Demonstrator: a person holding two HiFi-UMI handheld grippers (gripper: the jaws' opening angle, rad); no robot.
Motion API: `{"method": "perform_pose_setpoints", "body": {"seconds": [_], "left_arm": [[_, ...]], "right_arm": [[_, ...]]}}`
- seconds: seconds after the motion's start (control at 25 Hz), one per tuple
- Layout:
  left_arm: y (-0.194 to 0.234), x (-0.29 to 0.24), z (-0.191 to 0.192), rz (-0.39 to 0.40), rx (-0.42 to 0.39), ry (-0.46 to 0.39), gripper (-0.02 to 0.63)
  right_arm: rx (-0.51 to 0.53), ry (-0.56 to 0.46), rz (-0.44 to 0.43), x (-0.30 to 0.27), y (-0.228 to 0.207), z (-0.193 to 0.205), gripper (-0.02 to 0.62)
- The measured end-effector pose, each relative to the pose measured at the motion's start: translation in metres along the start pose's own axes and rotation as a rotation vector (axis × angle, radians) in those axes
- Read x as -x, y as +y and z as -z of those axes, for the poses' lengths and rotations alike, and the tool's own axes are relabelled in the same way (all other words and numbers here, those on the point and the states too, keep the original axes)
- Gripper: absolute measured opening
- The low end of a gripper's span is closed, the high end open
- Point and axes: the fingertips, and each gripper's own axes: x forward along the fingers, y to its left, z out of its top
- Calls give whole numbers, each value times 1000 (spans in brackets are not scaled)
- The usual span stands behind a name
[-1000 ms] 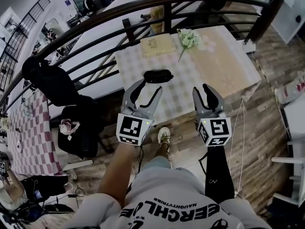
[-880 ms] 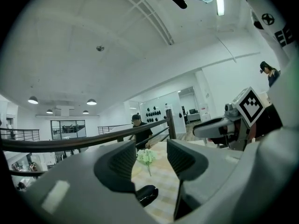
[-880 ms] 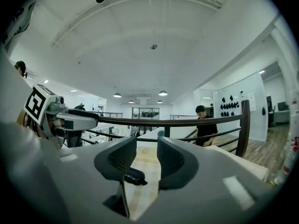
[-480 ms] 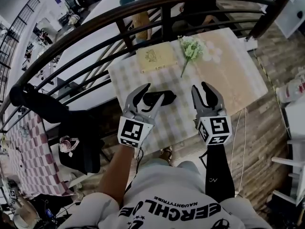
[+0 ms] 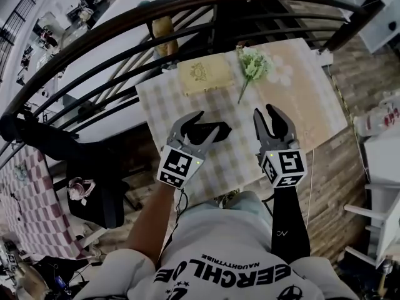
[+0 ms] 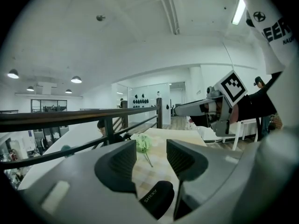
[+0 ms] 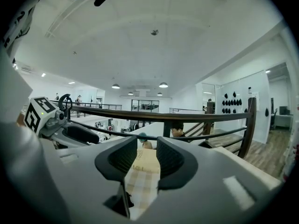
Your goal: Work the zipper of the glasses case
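The black glasses case lies on the checkered table near its front edge. My left gripper hangs open just over the case's left end, one finger on each side; in the left gripper view the case shows low between the open jaws, not touched by the pads. To the right of the case my right gripper is open and apart from it. Its jaws have just been closing a little with nothing between them. In the right gripper view only a dark corner of the case shows.
A tan book and a small bunch of pale flowers lie at the table's back. A dark curved railing runs behind the table. A dark chair stands at the left, with white furniture at the right.
Both grippers have moved forward over the table. The left one has dropped from in front of the case to straddle its left end. The right one has come level beside it.
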Motion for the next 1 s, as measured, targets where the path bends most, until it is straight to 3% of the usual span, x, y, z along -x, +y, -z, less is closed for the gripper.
{"method": "perform_pose_setpoints", "body": {"seconds": [0.2, 0.48, 0.52, 0.6, 0.64, 0.88, 1.0], "left_arm": [[3, -9, 26, 20, 0, 86, 209], [-10, -39, 84, 159, -90, 338, 200], [-9, -43, 91, 163, -98, 368, 183], [-6, -50, 104, 154, -101, 414, 90], [-6, -54, 110, 151, -97, 436, 81], [-10, -67, 152, 148, -89, 605, 98], [-19, -65, 178, 192, -15, 707, 153]], "right_arm": [[-13, -10, -54, -10, 8, -2, 162], [-27, 28, -101, -23, 5, 16, 164], [-29, 37, -107, -25, 3, 19, 164], [-30, 55, -118, -29, 0, 28, 164], [-32, 63, -122, -30, -2, 32, 164], [-71, 102, -159, -41, -17, 51, 166], [-82, 166, -231, -49, -13, 72, 169]]}}
